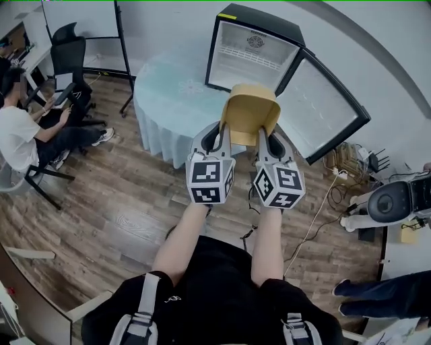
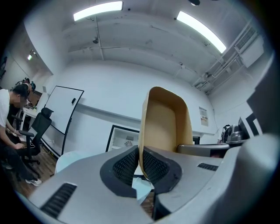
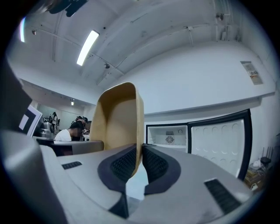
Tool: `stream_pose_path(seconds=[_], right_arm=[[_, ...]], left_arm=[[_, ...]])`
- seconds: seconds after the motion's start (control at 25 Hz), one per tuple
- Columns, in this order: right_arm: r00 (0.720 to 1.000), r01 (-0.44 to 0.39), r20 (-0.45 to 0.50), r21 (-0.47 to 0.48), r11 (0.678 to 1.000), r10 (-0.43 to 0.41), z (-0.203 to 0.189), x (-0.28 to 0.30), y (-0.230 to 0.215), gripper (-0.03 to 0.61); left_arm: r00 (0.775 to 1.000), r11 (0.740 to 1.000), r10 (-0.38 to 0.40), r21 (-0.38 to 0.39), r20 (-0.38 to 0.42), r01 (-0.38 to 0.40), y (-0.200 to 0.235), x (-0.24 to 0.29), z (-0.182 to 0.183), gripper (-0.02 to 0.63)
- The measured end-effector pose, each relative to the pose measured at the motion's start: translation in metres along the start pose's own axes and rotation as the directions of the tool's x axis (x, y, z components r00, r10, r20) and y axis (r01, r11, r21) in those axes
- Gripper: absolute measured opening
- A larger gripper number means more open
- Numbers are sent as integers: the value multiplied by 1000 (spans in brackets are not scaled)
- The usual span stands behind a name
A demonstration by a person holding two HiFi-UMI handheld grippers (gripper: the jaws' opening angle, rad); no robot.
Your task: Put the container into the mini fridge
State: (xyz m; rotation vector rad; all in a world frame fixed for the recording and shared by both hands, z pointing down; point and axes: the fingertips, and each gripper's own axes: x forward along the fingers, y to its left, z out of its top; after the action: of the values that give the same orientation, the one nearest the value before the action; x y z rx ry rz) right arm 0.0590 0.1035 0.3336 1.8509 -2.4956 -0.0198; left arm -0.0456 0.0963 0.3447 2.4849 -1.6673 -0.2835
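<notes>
Head view: container (image 1: 250, 108) covers the lower front of the mini fridge (image 1: 252, 50) interior, so nothing down there is readable. Tips of the left gripper (image 1: 223, 129) and right gripper (image 1: 264, 133) are partly masked by the container's side walls from this angle. Seated person (image 1: 23, 135) is clipped by the left edge, and a trouser leg (image 1: 380, 296) by the right edge. Yellow sticker (image 1: 227, 16) on the fridge top and the wall notice (image 2: 204, 116) are too small to read. Left gripper view: container blocks the fridge's right part.
</notes>
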Motion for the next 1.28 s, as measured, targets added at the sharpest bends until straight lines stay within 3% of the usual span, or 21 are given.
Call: stream_pose_path(seconds=[0.24, 0.8, 1.04, 1.28], right_arm=[[998, 21, -63, 29, 999, -19, -41, 34, -25, 31], [988, 60, -146, 111, 992, -43, -82, 145, -84, 31], [986, 91, -149, 145, 985, -69, -85, 209, -114, 31], [992, 70, -117, 173, 983, -50, -72, 277, -128, 29]], left_arm=[[997, 1000, -12, -14, -73, 12, 10, 41, -42, 28], [980, 1000, -25, -17, -196, 22, 44, 165, -84, 28], [975, 999, -42, 14, -219, 46, 62, 237, -85, 28], [977, 998, -30, 56, -211, 43, 90, 295, -71, 31]])
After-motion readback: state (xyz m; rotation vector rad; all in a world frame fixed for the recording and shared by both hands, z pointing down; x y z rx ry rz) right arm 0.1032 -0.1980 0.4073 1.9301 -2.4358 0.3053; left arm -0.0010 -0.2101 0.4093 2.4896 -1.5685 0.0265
